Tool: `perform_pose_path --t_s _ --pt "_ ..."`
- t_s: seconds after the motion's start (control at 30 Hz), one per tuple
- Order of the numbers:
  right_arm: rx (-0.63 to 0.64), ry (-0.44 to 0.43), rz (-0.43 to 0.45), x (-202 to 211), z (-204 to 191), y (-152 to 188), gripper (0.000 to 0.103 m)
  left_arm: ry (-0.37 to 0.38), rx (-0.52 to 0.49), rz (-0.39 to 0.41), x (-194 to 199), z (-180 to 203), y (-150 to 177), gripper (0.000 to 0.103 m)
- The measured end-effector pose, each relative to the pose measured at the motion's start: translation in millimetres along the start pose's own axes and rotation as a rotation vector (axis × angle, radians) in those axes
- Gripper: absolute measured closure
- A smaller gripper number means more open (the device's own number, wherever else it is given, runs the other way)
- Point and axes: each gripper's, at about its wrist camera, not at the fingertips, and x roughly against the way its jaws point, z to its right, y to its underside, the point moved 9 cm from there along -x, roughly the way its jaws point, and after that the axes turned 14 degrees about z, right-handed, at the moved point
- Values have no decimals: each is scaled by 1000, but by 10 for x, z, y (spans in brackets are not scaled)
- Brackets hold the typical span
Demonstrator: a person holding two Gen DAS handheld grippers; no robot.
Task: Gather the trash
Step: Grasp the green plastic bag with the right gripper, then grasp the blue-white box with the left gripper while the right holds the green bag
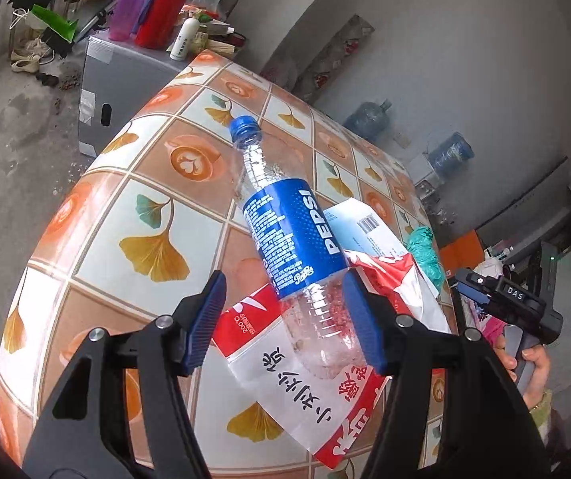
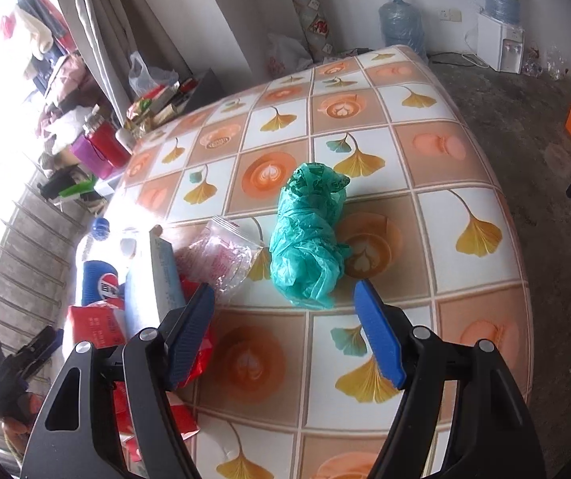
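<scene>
One "PEPSI"-labelled bottle (image 1: 293,235) between left tongs (image 1: 283,319)

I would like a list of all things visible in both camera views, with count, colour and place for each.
Pepsi bottle: one, clear with blue label and cap, lying on the table between the left fingers.
Red-and-white wrapper: one, under the bottle.
Green plastic bag: one, crumpled, table centre, ahead of the right fingers.
Clear zip bag: one, left of the green bag.
Table: one, ginkgo-and-coffee pattern.
Water jugs: two, blue, by the wall.
Red flask: one, on a side box.
Left hand-held gripper: open around the bottle.
Right hand-held gripper: open, empty.
</scene>
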Motion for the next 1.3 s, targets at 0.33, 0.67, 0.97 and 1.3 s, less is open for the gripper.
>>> perform_pose_path --t_s 0.33,0.67,0.97,1.3 --pt "79 38 -73 -297 -16 143 58 199 -205 -77 -183 951 -587 59" --pt "32 -5 -83 -290 119 262 85 213 -338 -303 -840 1427 -143 71" --pt "40 -36 -25 94 143 180 69 177 -398 -331 -783 1296 98 72" --pt "210 -274 -8 245 -841 61 38 155 -515 -217 -263 1164 271 72"
